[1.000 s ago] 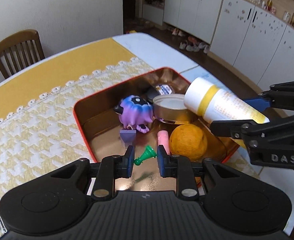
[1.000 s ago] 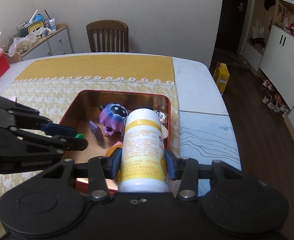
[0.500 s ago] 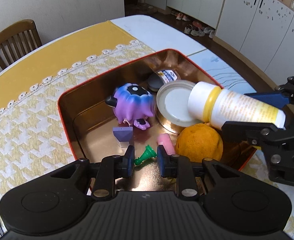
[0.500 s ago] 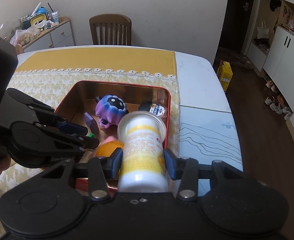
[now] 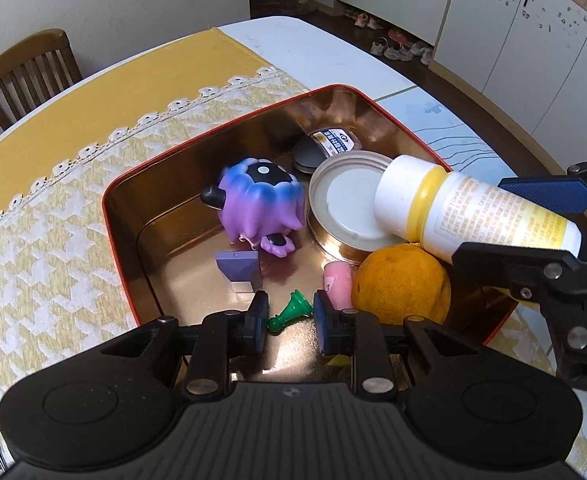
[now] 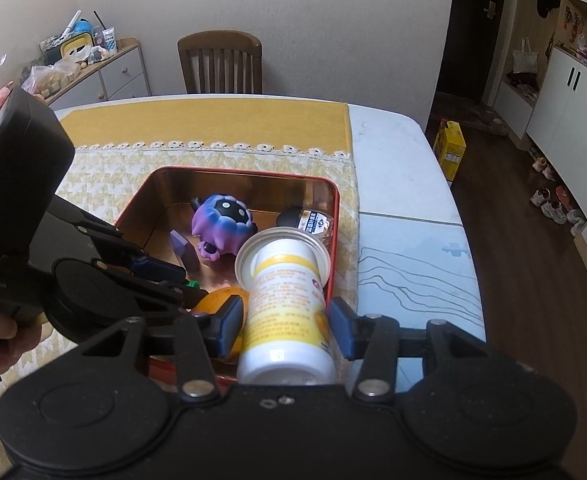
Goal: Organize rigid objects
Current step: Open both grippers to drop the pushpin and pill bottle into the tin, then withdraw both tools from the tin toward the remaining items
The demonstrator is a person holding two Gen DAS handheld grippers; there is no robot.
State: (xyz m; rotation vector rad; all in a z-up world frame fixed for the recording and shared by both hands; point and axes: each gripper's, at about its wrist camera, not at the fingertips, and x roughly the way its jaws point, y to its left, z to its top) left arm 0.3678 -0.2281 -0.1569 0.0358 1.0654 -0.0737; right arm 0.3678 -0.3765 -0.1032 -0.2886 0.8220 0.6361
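My right gripper [image 6: 283,326]: fingers opening, clear of the bottle [image 6: 289,304] between them. It lies along them, cap on the round lid [image 5: 347,210] in the tin [image 5: 117,216]. Left gripper [image 5: 289,320]: narrow gap around the green pawn [image 5: 291,310], grip unclear.

We count one red-rimmed tin [image 5: 119,216] holding one purple toy creature [image 5: 259,204], one purple block [image 5: 239,270], one green pawn [image 5: 291,310], one pink piece [image 5: 338,284], one orange [image 5: 401,284], one round lid [image 5: 343,210], one small labelled jar [image 5: 333,142] and one white-and-yellow bottle [image 5: 473,212]. One wooden chair [image 6: 220,62].
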